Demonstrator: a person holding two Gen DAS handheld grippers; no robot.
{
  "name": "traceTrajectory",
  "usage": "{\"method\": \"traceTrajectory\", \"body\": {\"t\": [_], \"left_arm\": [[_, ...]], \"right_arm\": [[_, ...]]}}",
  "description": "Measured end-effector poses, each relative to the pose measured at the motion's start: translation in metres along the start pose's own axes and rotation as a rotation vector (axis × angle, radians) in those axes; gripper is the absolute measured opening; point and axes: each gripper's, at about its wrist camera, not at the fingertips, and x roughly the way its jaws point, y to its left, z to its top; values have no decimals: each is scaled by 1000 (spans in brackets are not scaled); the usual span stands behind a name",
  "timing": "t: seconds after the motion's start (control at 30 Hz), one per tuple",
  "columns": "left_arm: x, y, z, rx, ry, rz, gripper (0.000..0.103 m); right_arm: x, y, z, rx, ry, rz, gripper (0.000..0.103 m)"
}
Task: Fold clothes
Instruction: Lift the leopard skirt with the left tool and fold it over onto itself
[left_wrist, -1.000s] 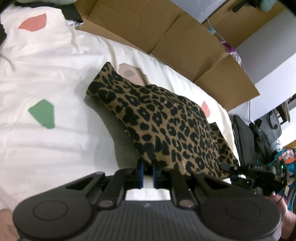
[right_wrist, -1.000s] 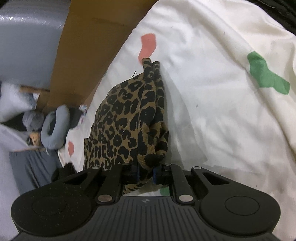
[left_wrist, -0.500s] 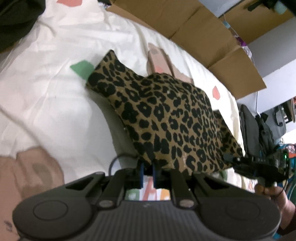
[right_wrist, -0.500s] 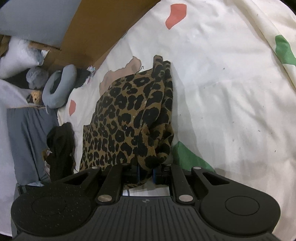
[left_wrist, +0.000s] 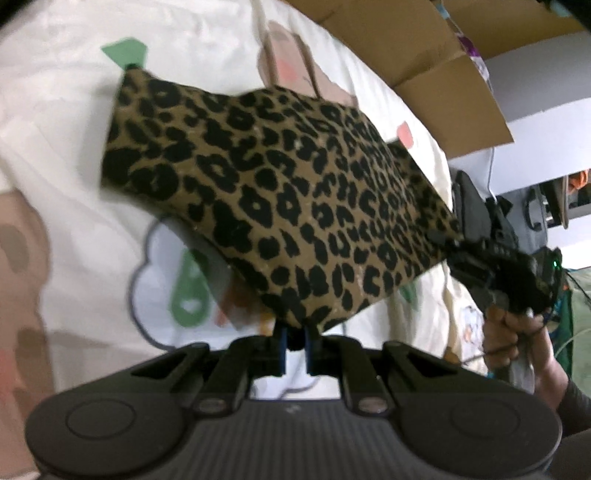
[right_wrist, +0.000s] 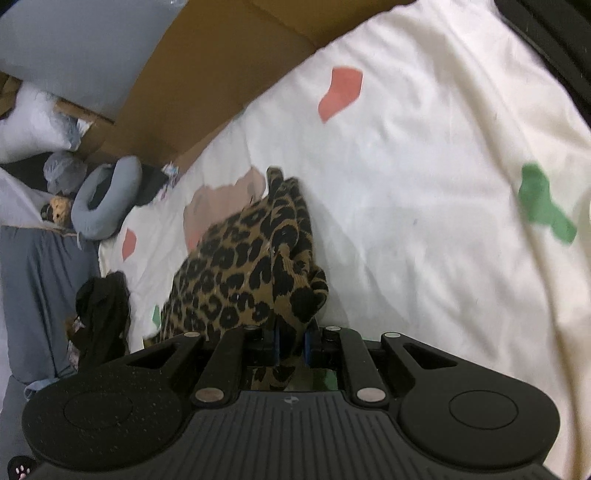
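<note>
Both claws, left (left_wrist: 294, 338) and right (right_wrist: 293, 341), are clamped on corners of a leopard-print garment (left_wrist: 280, 199) held stretched above the bed (right_wrist: 424, 221); keeping it taut and level should give a clean fold.

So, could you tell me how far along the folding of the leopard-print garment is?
Part-way, it seems. The leopard-print garment already looks doubled over. In hand: the left gripper and right gripper each pinch a corner, holding it above the bedsheet. Left: laying it flat and finishing the fold.
</note>
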Motion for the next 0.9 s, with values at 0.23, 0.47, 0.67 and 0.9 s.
{"method": "traceTrajectory", "body": {"t": [0.23, 0.47, 0.67, 0.9], "left_arm": [[15, -10, -3, -23, 30, -30, 9], [18, -12, -30, -33, 27, -58, 9], [40, -21, -34, -61, 28, -53, 9], [59, -35, -39, -63, 49, -63, 8]], "right_arm": [[0, -1, 16, -10, -42, -10, 10], [1, -1, 38, -33, -83, -13, 10], [6, -2, 60, -82, -89, -25, 10], [10, 1, 76, -121, -99, -26, 10]]}}
